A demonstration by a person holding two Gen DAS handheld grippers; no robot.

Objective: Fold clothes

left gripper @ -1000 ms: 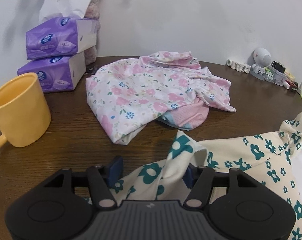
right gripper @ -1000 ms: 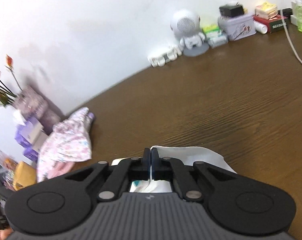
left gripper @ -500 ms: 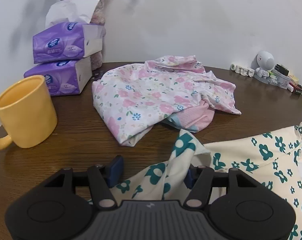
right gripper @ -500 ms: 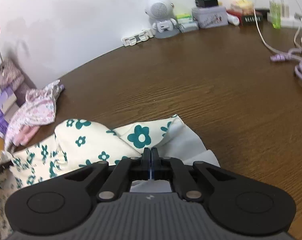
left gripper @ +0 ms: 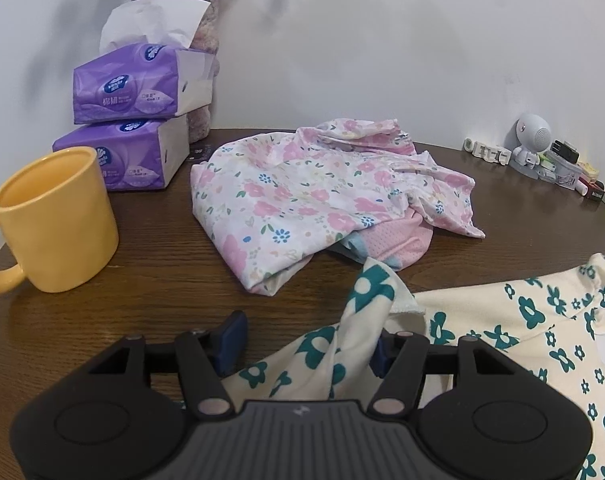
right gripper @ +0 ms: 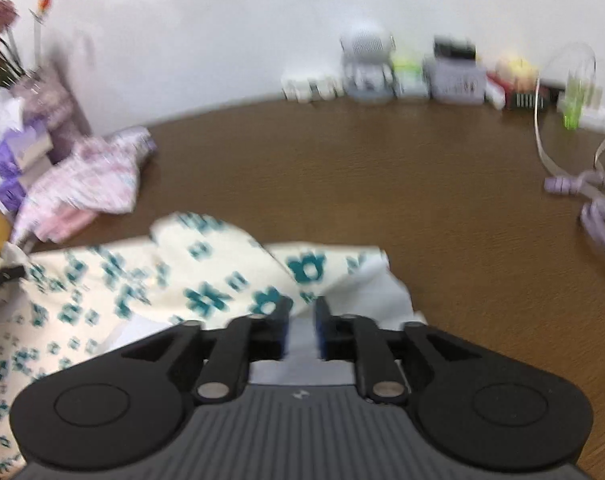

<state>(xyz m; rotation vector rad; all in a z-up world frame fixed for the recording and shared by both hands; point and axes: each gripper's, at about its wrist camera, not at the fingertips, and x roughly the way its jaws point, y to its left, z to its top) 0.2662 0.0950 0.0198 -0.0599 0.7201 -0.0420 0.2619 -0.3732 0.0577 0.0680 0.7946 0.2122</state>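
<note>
Left wrist view: fisheye, low over the bench point(left gripper: 150, 280), looking forward past the left gripper point(left gripper: 306, 340) toward the wall; close to the cream floral cloth point(left gripper: 522, 320), with the pink floral garment point(left gripper: 302, 200) and tissue packs point(left gripper: 142, 92) beyond. Right wrist view: fisheye, blurred, low behind the right gripper point(right gripper: 302, 324), facing the wall across the bench point(right gripper: 382, 200). Shared: cream floral cloth point(right gripper: 142, 272), pink floral garment point(right gripper: 90, 180), tissue packs point(right gripper: 22, 152), white figurine point(left gripper: 532, 140) point(right gripper: 366, 60).

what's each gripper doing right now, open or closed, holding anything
Left gripper: jaws wide open, the cream garment with teal flowers draped loosely between them, not clamped.
Right gripper: jaws slightly apart, no longer pinching the garment's edge.
</note>
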